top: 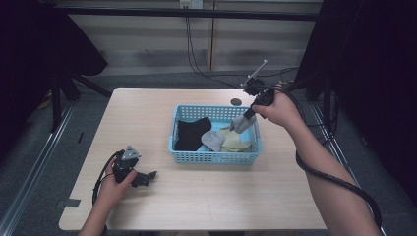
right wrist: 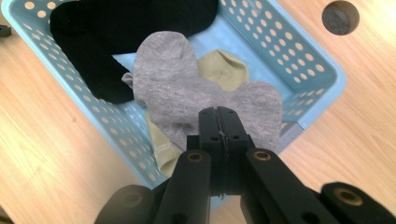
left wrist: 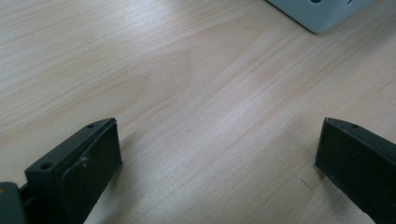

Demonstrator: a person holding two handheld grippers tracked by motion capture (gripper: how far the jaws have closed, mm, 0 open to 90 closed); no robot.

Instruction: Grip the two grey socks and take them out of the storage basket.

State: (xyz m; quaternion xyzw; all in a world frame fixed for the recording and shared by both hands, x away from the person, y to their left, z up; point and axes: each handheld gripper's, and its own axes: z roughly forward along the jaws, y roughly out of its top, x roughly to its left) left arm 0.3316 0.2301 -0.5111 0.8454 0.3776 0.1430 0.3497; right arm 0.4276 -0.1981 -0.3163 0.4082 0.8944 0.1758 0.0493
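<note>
We saw a grey sock [right wrist: 187,88], soft and finely knit, with its rounded toe spread forward and a second rounded lobe off to one side. The right gripper [right wrist: 219,122] had its jaws pressed together on the sock's near edge, and the sock hung over the basket [right wrist: 299,60]. In the high view the same sock [top: 242,123] drooped from the right gripper [top: 248,114] above the basket's right end, held up by the right hand [top: 278,108].

The basket [top: 214,156] was light blue plastic with perforated walls, and it stood near the middle of the table [top: 147,113]. Inside it we saw a black sock [top: 192,132] filling the left part, a pale yellow sock [top: 233,141] toward the right, and another grey piece [top: 212,140] between them.

The left gripper [top: 142,178] rested low on the table in the left hand [top: 118,184], well apart from the basket. Its jaws stood wide apart over bare wood, holding nothing.
</note>
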